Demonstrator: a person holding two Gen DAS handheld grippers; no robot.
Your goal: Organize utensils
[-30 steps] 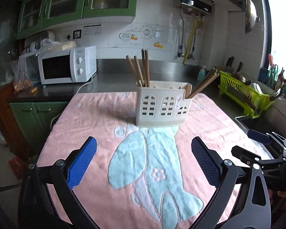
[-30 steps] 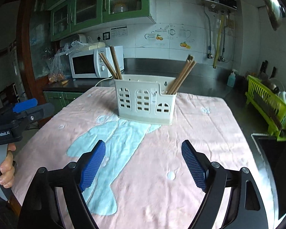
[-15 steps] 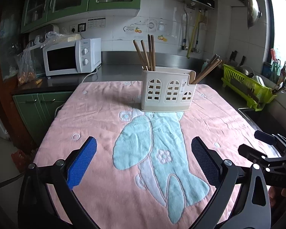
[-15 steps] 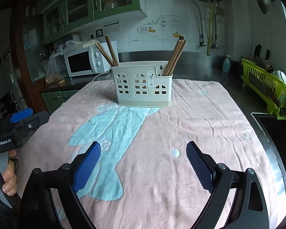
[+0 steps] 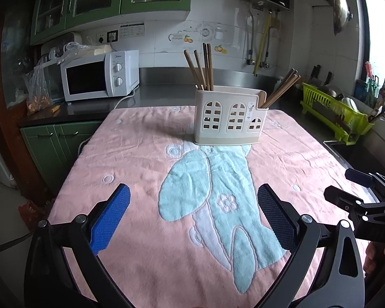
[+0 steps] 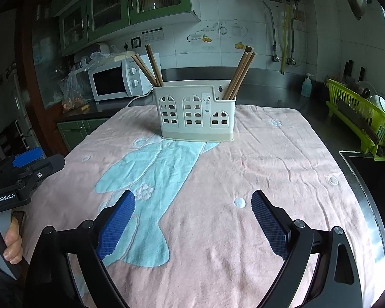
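Note:
A cream utensil holder [image 5: 229,116] [image 6: 196,113] with arched cut-outs stands upright on the far half of a pink towel [image 5: 141,159] [image 6: 269,159]. Brown chopsticks [image 5: 201,68] [image 6: 150,65] lean in its left compartment, and a second bunch of chopsticks [image 5: 282,87] [image 6: 240,73] leans in its right one. My left gripper [image 5: 192,205] hovers open over the near part of the towel, well short of the holder, with nothing between its fingers. My right gripper [image 6: 192,211] is open and empty too, above the towel's near edge. Each gripper shows at the edge of the other's view.
A white microwave [image 5: 100,75] sits on the dark counter at the back left, beside a plastic bag [image 5: 37,87]. A lime dish rack [image 5: 338,113] stands at the right by a sink [image 6: 369,179]. A hand [image 6: 11,243] holds the left gripper's handle.
Both grippers have drawn back from the holder, which now looks smaller and farther off. The right gripper's fingers have spread slightly wider. Holder and chopsticks have not moved.

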